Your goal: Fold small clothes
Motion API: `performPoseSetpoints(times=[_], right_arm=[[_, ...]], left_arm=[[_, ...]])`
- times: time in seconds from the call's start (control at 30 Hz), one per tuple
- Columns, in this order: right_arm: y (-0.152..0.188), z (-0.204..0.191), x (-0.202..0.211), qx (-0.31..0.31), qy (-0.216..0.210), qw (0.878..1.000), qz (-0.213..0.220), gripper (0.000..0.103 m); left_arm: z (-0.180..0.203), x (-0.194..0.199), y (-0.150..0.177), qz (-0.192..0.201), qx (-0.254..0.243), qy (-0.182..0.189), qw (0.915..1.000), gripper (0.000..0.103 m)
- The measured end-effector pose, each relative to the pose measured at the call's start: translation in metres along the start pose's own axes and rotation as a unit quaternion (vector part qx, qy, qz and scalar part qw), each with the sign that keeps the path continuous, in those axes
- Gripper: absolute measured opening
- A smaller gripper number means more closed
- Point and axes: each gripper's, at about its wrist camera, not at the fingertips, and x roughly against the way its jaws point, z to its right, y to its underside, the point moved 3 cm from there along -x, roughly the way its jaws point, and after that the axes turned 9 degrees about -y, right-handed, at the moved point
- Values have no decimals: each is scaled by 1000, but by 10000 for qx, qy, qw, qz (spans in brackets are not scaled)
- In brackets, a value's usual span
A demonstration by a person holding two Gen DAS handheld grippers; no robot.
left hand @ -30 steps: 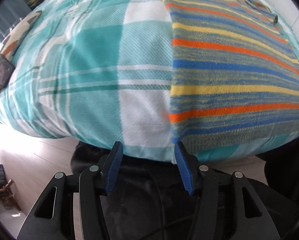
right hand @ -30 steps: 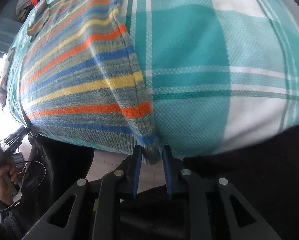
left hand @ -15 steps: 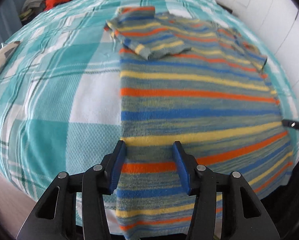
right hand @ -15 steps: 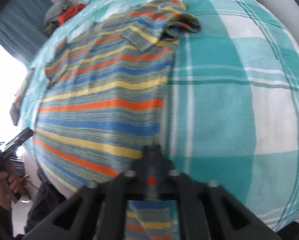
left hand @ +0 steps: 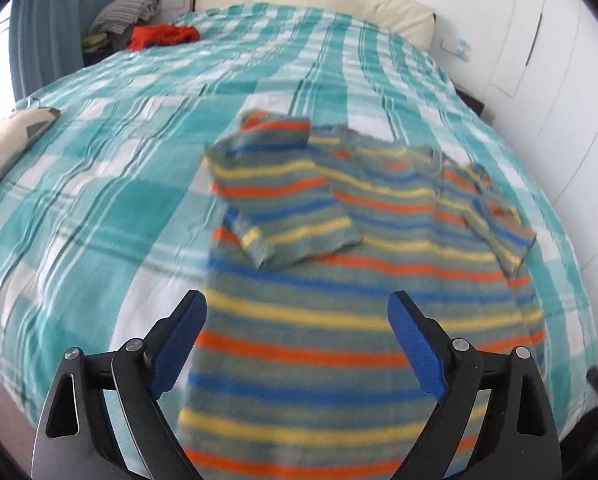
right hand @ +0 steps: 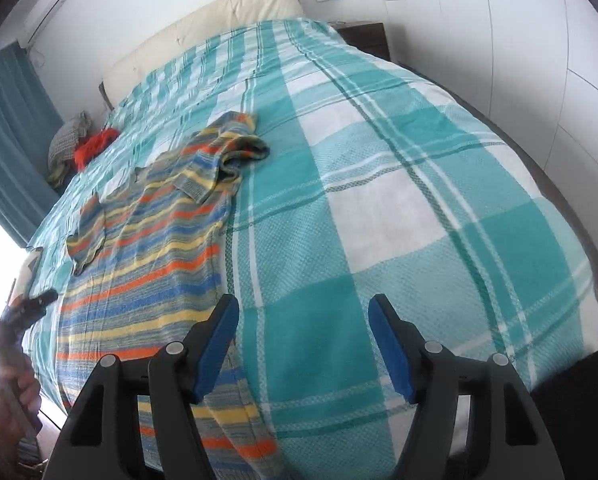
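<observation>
Sweater: striped, lies flat on the bed, both sleeves folded in over its body; hem reaches the near edge.
Left gripper: jaws wide apart, just been opening — nothing between the pads, sweater below them.
Right gripper: jaws apart, just been opening — holds nothing; above the sweater's right edge and the blanket beside it.
Far corner: red cloth and a grey pile, well apart from the sweater.

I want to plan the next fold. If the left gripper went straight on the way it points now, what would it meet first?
Most likely the striped sweater, lying flat on the bed: the open left gripper points down at its body. Depth is unclear.
</observation>
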Motion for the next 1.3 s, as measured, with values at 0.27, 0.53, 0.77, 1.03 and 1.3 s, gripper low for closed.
performPoseSetpoints(times=[0.27,0.53,0.77,1.03,1.3], right_arm=[[-4,-22,-1,655,165,9974,261,67],[-3,-22,-10,597,29,9980,225,67],[-3,-29,-10,717,-60,9970,284,67],[0,-35,-12,831,-13,9963,240,67],[4,-42,-5,972,7,9948,316,67]], left_arm=[[58,-107,2,-377,-916,-462,9940,103],[54,-97,4,-268,-851,-441,9950,103],[54,-97,3,-267,-850,-442,9950,103],[54,-97,3,-266,-849,-446,9950,103],[54,-97,3,-265,-847,-447,9950,103]])
